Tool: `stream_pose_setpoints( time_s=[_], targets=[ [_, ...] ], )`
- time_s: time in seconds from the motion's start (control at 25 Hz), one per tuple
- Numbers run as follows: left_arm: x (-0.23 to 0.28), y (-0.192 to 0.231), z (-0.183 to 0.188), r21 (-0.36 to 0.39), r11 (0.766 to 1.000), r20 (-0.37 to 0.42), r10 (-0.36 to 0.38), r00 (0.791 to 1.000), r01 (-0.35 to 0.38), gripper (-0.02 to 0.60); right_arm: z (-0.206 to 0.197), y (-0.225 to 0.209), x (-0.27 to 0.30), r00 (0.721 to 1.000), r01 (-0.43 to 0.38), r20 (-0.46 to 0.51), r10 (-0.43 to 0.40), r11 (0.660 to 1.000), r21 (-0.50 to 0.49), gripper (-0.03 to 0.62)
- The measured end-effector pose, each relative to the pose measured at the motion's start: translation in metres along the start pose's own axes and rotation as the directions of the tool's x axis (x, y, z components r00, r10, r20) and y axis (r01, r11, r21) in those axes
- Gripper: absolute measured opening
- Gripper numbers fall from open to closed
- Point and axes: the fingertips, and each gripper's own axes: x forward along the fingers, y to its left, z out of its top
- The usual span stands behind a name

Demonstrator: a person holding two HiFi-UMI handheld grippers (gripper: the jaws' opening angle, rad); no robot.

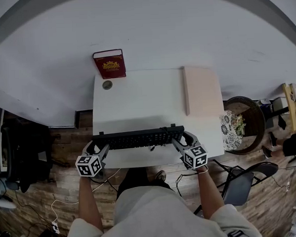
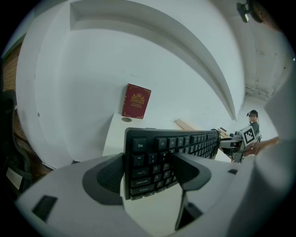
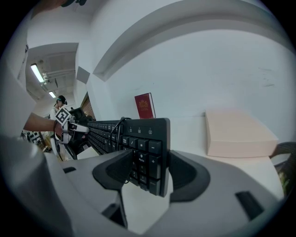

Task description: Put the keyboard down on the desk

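The round thing (image 1: 107, 85) on the desk (image 1: 147, 98) is too small to identify.

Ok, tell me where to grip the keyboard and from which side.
Grip the keyboard at its two short ends, one gripper from each side, fingers on its key face and underside. It is long and thin, so end grips should keep it level. The left gripper and right gripper hold it so.

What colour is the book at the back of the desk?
The book is dark red with a gold crest; the head view shows it best.
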Motion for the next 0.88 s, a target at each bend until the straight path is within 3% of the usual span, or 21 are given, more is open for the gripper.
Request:
stream_pose_setpoints(
  time_s=[0.88],
  targets=[
    [0.036, 0.009, -0.003, -0.003, 0.999, -0.073, -0.041, 0.996, 0.041, 0.327, -0.013, -0.014, 0.012, 0.998, 0.045, -0.053, -0.043, 0.998, 0.036, 0.244]
  ],
)
